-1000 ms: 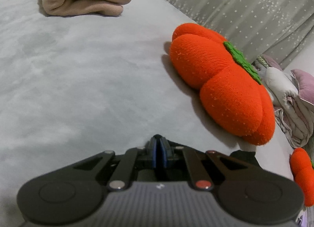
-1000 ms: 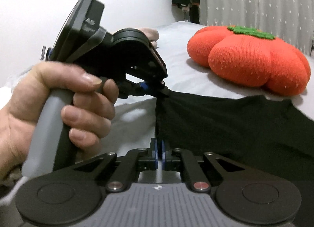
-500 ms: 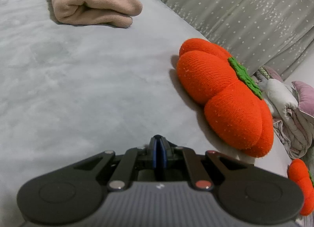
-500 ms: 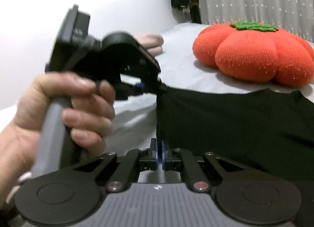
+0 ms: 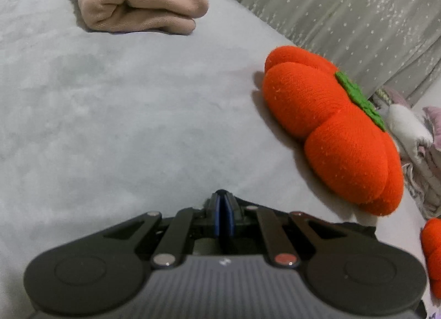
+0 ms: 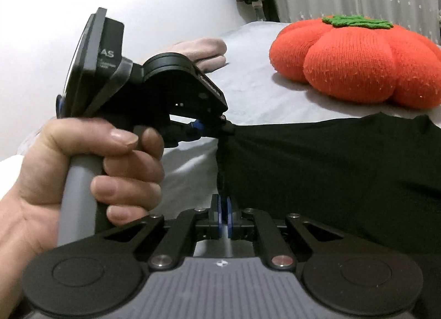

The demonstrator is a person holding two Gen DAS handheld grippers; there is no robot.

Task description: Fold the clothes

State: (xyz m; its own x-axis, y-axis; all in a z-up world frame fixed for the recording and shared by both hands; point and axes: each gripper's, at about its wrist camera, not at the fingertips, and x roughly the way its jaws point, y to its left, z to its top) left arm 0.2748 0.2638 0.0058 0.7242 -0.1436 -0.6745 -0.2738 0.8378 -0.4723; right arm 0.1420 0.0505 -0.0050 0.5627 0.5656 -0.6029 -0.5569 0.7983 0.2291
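A black garment (image 6: 330,175) lies spread on the grey bed (image 5: 124,115). In the right wrist view a hand (image 6: 110,159) holds my left gripper (image 6: 227,127), which is shut on the garment's upper corner. From there the garment's edge hangs straight down to my right gripper (image 6: 223,208), which is shut on that edge lower down. In the left wrist view my left gripper (image 5: 223,214) shows its blue pads pressed together, and only a dark scrap of the black garment (image 5: 355,226) peeks out to the right of its linkage.
A folded pink garment (image 5: 137,7) lies at the far end of the bed. A big orange pumpkin cushion (image 5: 330,126) sits by the right edge, a second orange cushion (image 5: 432,258) below it. Loose clothes (image 5: 413,137) pile beside a grey starred curtain (image 5: 358,15).
The right wrist has rolled slightly and the left gripper's view has drifted a little. Both grippers stay shut on the black garment, its edge still taut between them.
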